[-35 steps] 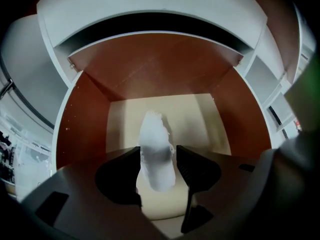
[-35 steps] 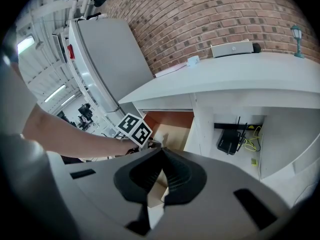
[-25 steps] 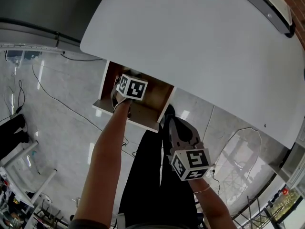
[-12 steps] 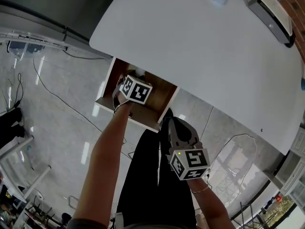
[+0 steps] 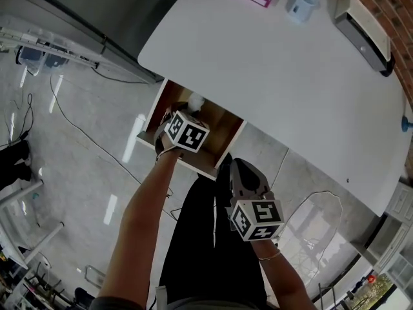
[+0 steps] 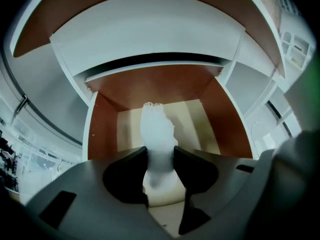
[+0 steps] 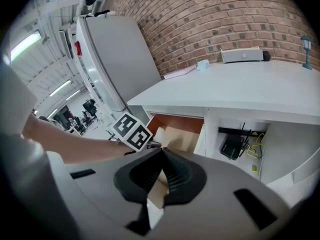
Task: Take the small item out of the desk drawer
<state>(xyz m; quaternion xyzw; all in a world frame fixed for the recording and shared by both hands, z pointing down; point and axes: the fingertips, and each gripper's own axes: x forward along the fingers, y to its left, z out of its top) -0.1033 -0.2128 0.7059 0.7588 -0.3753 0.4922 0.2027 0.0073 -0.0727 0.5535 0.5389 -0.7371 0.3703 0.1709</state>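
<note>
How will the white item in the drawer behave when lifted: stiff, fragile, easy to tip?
The white item looks tall and narrow, so it probably tips easily. Its thin spiky top may be fragile. It shows no dent in the left gripper, so it is likely stiff.

My right tongs [image 7: 162,154], at lower centre of the frame, have their jaws together. Just above them my left tongs [image 7: 131,130] reach into the open drawer [image 7: 177,129] under the white surface [image 7: 240,91].

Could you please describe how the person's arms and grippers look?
The left gripper and right gripper have grey bodies, black jaw pads and a white cube with black square markers. The arms are bare; a thin bracelet circles the right wrist.
</note>
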